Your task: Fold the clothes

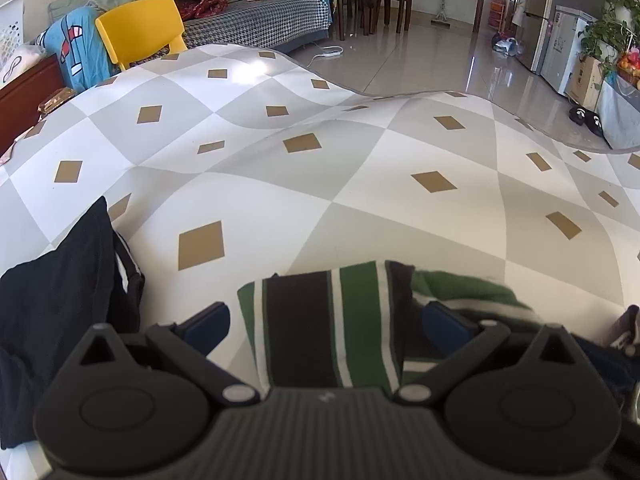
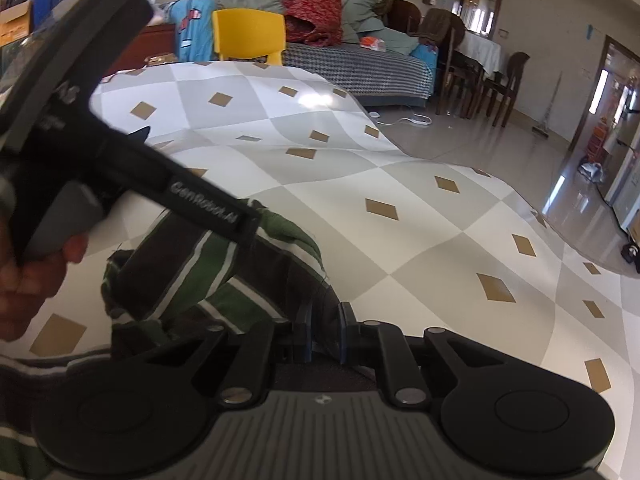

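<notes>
A green, black and white striped garment (image 1: 348,320) lies bunched on the checked mat (image 1: 320,160). My left gripper (image 1: 326,320) is open wide over it; the cloth sits between the blue pads (image 1: 208,322), and the left pad is clear of it. In the right wrist view my right gripper (image 2: 324,326) is shut on a fold of the striped garment (image 2: 208,276), its blue pads close together with dark cloth pinched between them. A hand (image 2: 24,276) holds the left tool's black body (image 2: 80,132) above the garment's left part.
A black garment (image 1: 60,300) lies on the mat at the left. Behind the mat's far edge stand a yellow chair (image 1: 140,28) and a sofa (image 1: 256,20) piled with clothes. Shiny tiled floor (image 1: 440,56) and a dining set are on the right.
</notes>
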